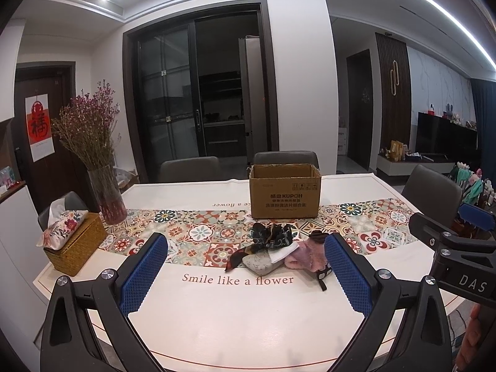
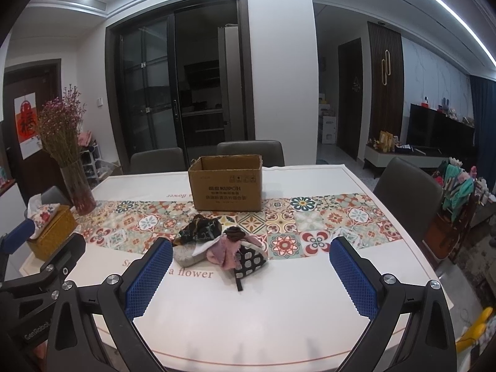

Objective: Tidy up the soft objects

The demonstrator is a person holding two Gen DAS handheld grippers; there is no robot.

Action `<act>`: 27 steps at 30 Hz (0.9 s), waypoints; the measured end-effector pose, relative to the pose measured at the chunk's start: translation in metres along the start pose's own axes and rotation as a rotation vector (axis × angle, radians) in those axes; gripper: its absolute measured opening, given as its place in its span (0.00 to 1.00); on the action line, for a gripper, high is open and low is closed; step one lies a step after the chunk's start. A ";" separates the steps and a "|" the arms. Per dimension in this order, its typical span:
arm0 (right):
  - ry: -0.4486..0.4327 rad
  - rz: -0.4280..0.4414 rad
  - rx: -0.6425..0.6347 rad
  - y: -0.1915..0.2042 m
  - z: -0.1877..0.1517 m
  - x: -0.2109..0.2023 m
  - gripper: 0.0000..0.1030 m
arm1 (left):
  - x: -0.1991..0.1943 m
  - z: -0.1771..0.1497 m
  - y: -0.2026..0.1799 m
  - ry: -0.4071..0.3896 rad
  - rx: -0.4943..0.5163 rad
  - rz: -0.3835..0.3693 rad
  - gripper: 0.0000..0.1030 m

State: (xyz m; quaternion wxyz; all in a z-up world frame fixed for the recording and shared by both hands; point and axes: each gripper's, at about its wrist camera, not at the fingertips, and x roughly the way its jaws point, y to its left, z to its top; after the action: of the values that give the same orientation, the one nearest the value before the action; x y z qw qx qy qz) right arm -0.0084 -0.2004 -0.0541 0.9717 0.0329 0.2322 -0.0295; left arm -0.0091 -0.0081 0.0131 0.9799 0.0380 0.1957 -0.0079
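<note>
A small heap of soft things lies mid-table: a dark patterned scarf [image 1: 270, 237] [image 2: 201, 228], a grey pouch [image 1: 259, 262] [image 2: 186, 252], a pink fluffy cloth [image 1: 305, 255] [image 2: 224, 252] and a black-and-white patterned pouch [image 2: 249, 262]. An open cardboard box [image 1: 285, 190] [image 2: 228, 186] stands just behind the heap. My left gripper [image 1: 246, 263] is open and empty, held short of the heap. My right gripper [image 2: 251, 266] is open and empty, also short of the heap. The right gripper's body shows at the right of the left wrist view [image 1: 449, 248].
The table [image 1: 235, 319] has a tiled runner. A glass vase of dried flowers [image 1: 107, 192] [image 2: 77, 190] and a wicker tissue box [image 1: 74, 245] [image 2: 51, 232] stand at the left. Grey chairs [image 2: 407, 183] stand around the table.
</note>
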 end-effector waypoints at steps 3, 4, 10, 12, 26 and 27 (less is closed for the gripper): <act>0.000 0.001 0.000 0.000 0.000 0.000 0.99 | 0.001 0.001 0.000 -0.003 -0.001 0.003 1.00; 0.000 0.001 -0.001 0.000 0.001 0.000 0.99 | 0.001 0.001 -0.001 -0.003 -0.002 0.004 1.00; -0.002 -0.001 -0.003 0.001 0.002 0.000 0.99 | 0.001 0.001 0.004 -0.010 -0.001 0.008 1.00; -0.003 -0.002 -0.005 0.002 0.002 0.000 0.99 | 0.002 0.002 0.004 -0.012 -0.002 0.010 1.00; -0.002 -0.003 -0.007 0.004 0.003 0.001 0.99 | 0.002 0.004 0.006 -0.012 -0.002 0.004 1.00; -0.001 -0.003 -0.007 0.004 0.003 0.001 0.99 | 0.003 0.004 0.007 -0.011 -0.003 0.004 1.00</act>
State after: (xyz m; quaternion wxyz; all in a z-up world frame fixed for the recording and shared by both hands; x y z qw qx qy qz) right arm -0.0056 -0.1964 -0.0514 0.9718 0.0290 0.2318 -0.0302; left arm -0.0050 -0.0019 0.0160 0.9810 0.0369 0.1902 -0.0059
